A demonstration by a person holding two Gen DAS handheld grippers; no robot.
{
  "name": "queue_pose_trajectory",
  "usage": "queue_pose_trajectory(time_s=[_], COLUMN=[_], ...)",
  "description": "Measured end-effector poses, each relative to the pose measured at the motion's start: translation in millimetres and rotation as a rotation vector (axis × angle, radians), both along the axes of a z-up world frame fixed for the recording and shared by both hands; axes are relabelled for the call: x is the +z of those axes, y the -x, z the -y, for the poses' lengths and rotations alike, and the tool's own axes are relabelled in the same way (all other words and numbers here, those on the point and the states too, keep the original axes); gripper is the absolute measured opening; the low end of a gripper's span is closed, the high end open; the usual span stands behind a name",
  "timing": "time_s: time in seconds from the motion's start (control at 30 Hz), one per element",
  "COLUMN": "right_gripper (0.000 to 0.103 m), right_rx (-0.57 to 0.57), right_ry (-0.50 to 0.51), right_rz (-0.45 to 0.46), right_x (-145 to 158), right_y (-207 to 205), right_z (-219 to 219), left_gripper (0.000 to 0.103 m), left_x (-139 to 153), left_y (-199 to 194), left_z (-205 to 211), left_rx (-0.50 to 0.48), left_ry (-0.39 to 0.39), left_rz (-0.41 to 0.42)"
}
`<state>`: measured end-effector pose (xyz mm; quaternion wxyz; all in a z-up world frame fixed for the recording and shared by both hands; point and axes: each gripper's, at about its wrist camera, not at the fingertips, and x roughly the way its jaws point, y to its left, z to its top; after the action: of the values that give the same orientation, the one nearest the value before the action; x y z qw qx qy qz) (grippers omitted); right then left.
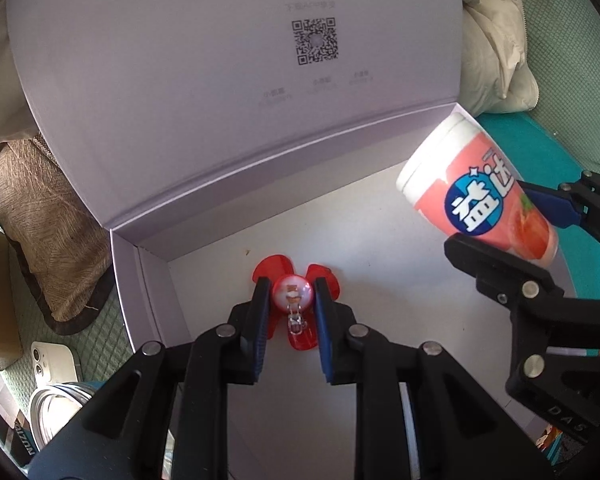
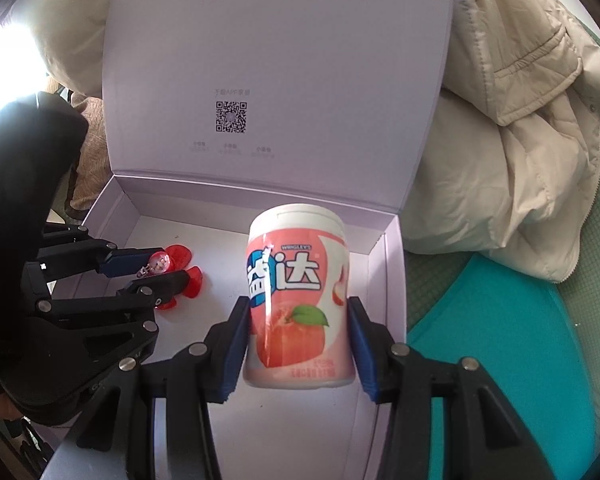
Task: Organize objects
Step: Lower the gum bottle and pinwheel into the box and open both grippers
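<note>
Black linkage arms with blue pads fill the foreground: the left gripper (image 1: 292, 300) is nearly closed, pinching the clear round ball of a red petal-shaped toy (image 1: 296, 306) low inside the open box (image 1: 148, 280), while the right gripper (image 2: 298, 320) stands half spread, clamping a pink peach-printed gum jar (image 2: 298, 300) with a white lid by its sides, above the box's right part. Behind both rises the box's smooth pale lilac lid (image 2: 276, 60), printed with a QR code. A quilted cream jacket (image 2: 520, 140) lies crumpled on the right beside a teal cushion (image 2: 500, 360), and a white phone (image 1: 52, 364) rests left of the box.
</note>
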<state>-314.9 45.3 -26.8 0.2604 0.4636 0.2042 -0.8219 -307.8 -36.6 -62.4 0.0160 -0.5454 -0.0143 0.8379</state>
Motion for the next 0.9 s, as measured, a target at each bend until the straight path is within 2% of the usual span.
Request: queue_pose_trajectory(time_s=[0.17,0.37,0.5,0.57,0.67,0.77,0.9], right_gripper=[0.048,0.054,0.054,0.054,0.054,0.054,0.055], right_rx=[0.001,-0.008,-0.014,-0.017,-0.018,-0.019,-0.021], right_ry=[-0.004,-0.032,-0.026,-0.019,-0.012,0.002,0.019], right_rz=[-0.016,-0.044,-0.047,-0.049,-0.059,-0.068,-0.094], right_x=[2,7,10,13,19,27,44], right_y=[-6,-15,-21,-24,-31,-37,-40], right_z=[-2,-8,-13,-16,-19,-9,-18], left_gripper=[0.02,0.021,0.021,0.03,0.036,0.038,0.039], left_x=[4,9,21,27,35,48,67], left_y=[-4,-9,-16,-19,-26,-32,-42], left_z=[-3,-9,-8,-9,-9,-5,0], left_rx=[-0.056,-0.064,-0.057,-0.059,-0.062,-0.04,-0.029], left_ry=[-0.064,0.006,0.009,0.032,0.092,0.094,0.082], left_rz=[-0.008,0.008,-0.02,-0.03,-0.038,-0.06,-0.089])
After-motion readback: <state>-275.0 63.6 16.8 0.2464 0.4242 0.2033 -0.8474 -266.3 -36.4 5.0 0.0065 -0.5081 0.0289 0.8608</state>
